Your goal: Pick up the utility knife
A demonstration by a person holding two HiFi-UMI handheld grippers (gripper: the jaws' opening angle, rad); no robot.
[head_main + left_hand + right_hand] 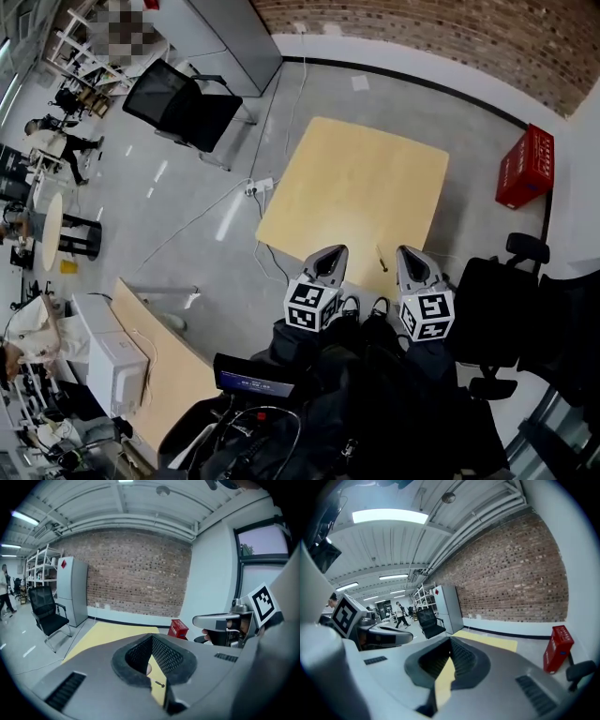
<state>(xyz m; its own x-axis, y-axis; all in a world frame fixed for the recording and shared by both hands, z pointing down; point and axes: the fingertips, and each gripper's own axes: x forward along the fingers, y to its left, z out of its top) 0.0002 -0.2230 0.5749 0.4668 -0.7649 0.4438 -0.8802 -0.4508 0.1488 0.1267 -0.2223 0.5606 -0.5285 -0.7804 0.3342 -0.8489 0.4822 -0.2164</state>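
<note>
While my left gripper (pixel 334 253) and right gripper (pixel 409 253) hang closed and empty, the utility knife (pixel 382 260) lies untouched.

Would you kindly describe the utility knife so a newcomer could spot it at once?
Find the pale wooden table in the middle of the room, left of the red crate. Near its closest edge, between the tips of the left hand-held gripper and the right hand-held gripper, lies the utility knife: a small, slim, dark stick, the only thing on the tabletop.
</note>
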